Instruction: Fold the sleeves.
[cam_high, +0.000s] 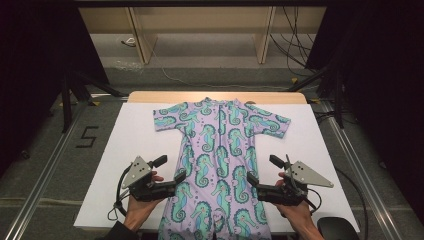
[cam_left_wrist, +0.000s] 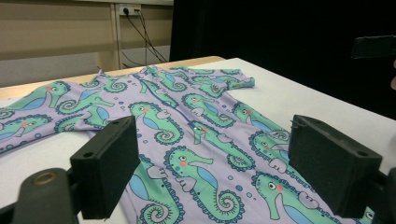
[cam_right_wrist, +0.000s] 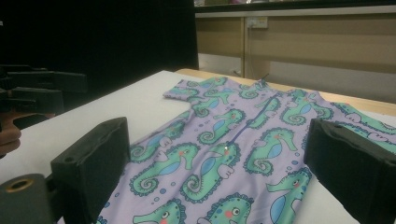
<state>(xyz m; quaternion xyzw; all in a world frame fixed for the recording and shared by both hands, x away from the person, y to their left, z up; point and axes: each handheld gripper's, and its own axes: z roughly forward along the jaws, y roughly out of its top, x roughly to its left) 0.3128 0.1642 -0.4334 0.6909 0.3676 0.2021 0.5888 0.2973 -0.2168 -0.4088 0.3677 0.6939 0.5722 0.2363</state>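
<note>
A child's one-piece suit (cam_high: 217, 150) lies flat and face-up along the middle of the white tabletop (cam_high: 127, 140), its neck toward the far edge and its legs running off the near edge. The fabric looks thin, smooth and stretchy, pale lilac printed all over with teal seahorses with curled tails, small orange cheeks and scattered blue dots; a dark zip line (cam_left_wrist: 175, 109) runs down its centre. The two short sleeves spread out to either side, and the cloth shows a few soft ripples near the waist. The tabletop is a matte white sheet with a strip of light wood (cam_high: 215, 96) showing along its far edge. The left tongs (cam_high: 172, 181) hover just beside the suit's left edge at about hip level, held in a hand (cam_high: 137, 207); their two blocky black jaws, with a dull, slightly rough finish, stand wide apart and released, with nothing pressed between them. The right tongs (cam_high: 254, 182) mirror them at the suit's right edge, likewise spread and released, the cloth showing between the jaws but not gripped. Each tool carries a flat grey three-cornered plate (cam_high: 137, 170) on top and a black cable trailing back toward the person's forearm.
</note>
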